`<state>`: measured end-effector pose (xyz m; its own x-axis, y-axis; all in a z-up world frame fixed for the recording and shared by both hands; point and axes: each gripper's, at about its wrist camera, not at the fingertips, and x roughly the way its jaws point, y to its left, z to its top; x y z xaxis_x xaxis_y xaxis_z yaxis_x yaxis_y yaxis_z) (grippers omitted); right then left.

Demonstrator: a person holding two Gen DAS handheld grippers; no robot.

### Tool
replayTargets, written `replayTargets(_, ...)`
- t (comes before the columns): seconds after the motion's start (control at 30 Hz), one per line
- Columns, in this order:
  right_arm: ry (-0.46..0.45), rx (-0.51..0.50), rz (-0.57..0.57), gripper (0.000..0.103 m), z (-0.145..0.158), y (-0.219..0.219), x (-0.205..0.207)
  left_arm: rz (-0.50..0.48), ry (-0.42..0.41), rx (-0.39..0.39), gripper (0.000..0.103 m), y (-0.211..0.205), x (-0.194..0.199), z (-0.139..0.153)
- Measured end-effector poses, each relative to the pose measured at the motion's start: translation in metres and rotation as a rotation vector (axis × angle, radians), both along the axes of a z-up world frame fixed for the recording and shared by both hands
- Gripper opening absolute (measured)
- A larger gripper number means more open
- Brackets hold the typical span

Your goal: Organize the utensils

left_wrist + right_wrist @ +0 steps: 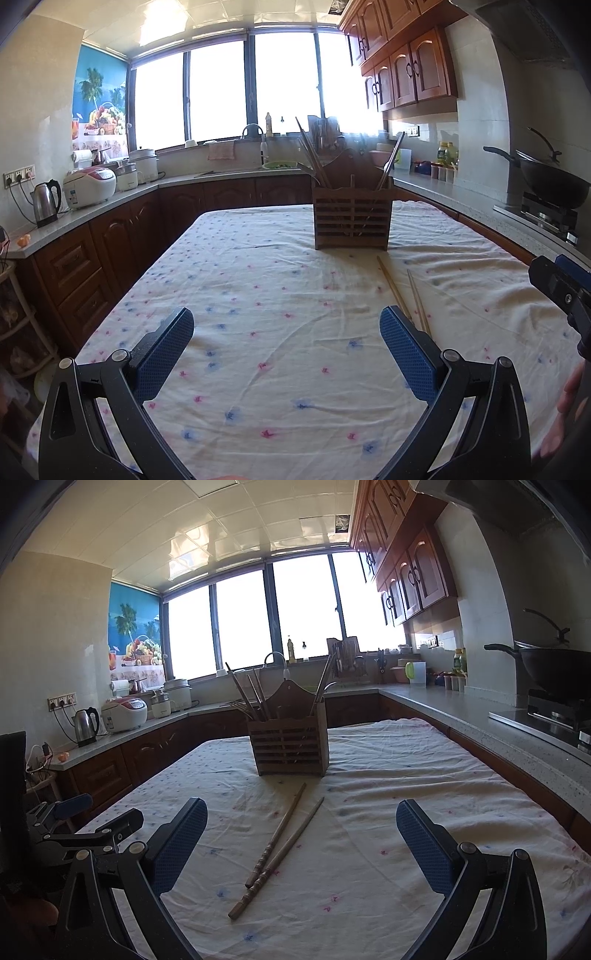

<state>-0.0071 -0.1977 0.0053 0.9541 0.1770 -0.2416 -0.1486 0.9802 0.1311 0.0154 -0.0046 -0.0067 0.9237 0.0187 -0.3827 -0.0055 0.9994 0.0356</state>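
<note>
1. The right gripper (301,840) hangs over the tabletop with its blue textured fingers (181,843) spread wide apart and holding nothing; the left gripper (286,349) is likewise splayed and empty over bare cloth
2. Two loose brown wooden chopsticks with ridged handles (277,849) lie on the cloth between the right fingers, crossing near their handle ends, tips aimed at the holder
3. Beyond them, well apart, stands one slatted dark wooden utensil holder (290,740), upright, with several chopsticks and long utensils already leaning in it; their exact count cannot be told
4. All of this sits on a white floral tablecloth covering the tabletop (424,775)
5. The step in hand looks like picking up the loose pair. It would go best if the right fingers came down over the crossing point, closed across both sticks together, lifted them level, then tipped them tips-down into a free compartment, as a grip near one end would likely let them swing
</note>
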Motion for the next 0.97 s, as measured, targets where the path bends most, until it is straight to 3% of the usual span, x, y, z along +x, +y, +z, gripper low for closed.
replayTargets(0.97, 0.060, -0.001, -0.006, 0.103, 0.008, 0.003, 0.018, -0.036, 0.066, -0.032, 0.103, -0.002, 0.014, 0.003)
